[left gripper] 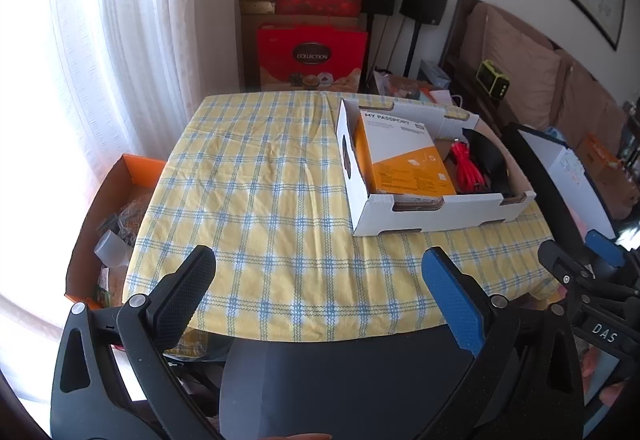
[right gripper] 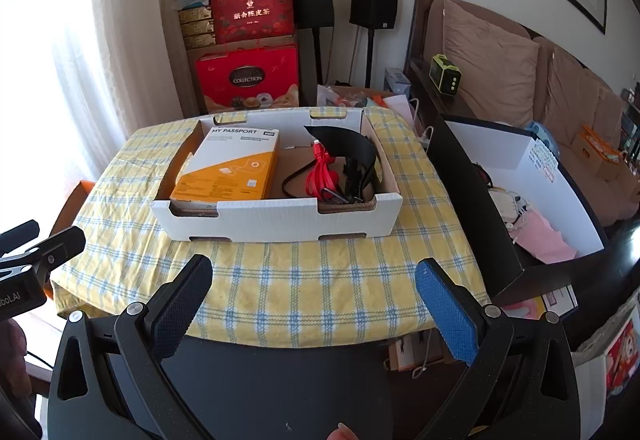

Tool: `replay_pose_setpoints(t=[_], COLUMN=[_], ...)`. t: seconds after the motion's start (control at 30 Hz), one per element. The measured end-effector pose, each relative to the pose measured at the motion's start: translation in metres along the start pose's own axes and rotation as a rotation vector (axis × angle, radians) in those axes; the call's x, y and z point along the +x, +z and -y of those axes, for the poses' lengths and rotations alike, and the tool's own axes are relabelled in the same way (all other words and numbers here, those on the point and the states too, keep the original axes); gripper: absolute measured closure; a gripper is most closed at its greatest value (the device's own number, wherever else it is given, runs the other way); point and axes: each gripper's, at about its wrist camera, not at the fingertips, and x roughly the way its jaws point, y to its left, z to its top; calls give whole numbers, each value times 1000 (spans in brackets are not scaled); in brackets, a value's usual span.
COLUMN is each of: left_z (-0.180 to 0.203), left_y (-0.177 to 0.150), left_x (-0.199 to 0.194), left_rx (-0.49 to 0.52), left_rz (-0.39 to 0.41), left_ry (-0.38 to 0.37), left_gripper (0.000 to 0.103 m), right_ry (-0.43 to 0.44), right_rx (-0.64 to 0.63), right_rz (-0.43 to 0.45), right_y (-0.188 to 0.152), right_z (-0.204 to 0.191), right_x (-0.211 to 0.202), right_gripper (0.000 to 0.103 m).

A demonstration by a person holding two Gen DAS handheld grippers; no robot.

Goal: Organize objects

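A white cardboard tray [left gripper: 432,218] [right gripper: 276,216] stands on the yellow checked tablecloth [left gripper: 256,200] [right gripper: 304,280]. Inside lie an orange-and-white "My Passport" box [left gripper: 404,156] [right gripper: 232,168], a red coiled cable [left gripper: 466,168] [right gripper: 320,176] and a black curved strap-like item [left gripper: 486,154] [right gripper: 348,144]. My left gripper [left gripper: 318,268] hangs open over the table's near edge, left of the tray, holding nothing. My right gripper [right gripper: 314,276] is open too, just in front of the tray and empty.
An orange box [left gripper: 108,224] of clutter sits on the floor left of the table. A black-and-white open box [right gripper: 516,192] stands to the right. Red gift boxes [right gripper: 248,80], speakers and a sofa [right gripper: 492,64] lie beyond. A dark chair back [right gripper: 280,392] is under the grippers.
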Motion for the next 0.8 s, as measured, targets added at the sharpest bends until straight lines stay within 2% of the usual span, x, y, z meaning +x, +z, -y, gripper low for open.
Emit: replay_pose_setpoints(t=[0.8], left_z=[1], left_y=[-4], left_x=[-1], left_rx=[45], left_rz=[33], left_ry=[65], left_gripper=[0], right_ry=[2], right_rx=[3], right_rz=[5], right_y=[3], right_z=[0], right_x=[-3], right_gripper=[1])
